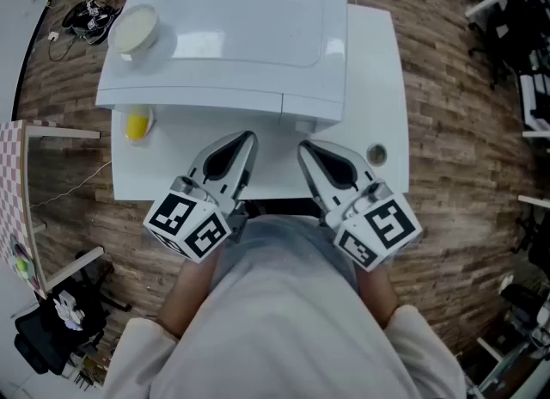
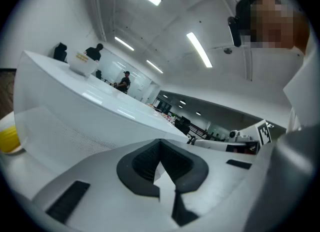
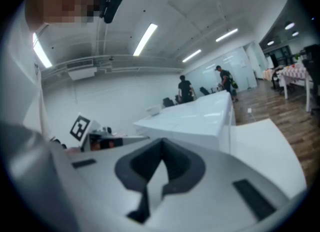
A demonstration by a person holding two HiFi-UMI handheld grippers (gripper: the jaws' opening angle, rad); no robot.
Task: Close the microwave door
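The white microwave (image 1: 232, 36) stands on a white table (image 1: 378, 70), seen from above; its door face (image 2: 75, 126) looks flush with the front. Both grippers are held low, close to the person's body and short of the microwave. My left gripper (image 1: 244, 141) points at the door side with its jaws together and nothing between them. My right gripper (image 1: 308, 150) points at the panel side, also shut and empty. In the gripper views, the left gripper (image 2: 160, 148) and right gripper (image 3: 161, 148) each show their dark pads meeting.
A white bowl (image 1: 136, 29) sits on the microwave's top, back left. A yellow object (image 1: 136, 124) lies on the table under the front left corner, and a small round thing (image 1: 375, 155) at the table's right. A checkered panel (image 1: 13, 182) and cables (image 1: 90, 15) are at the left.
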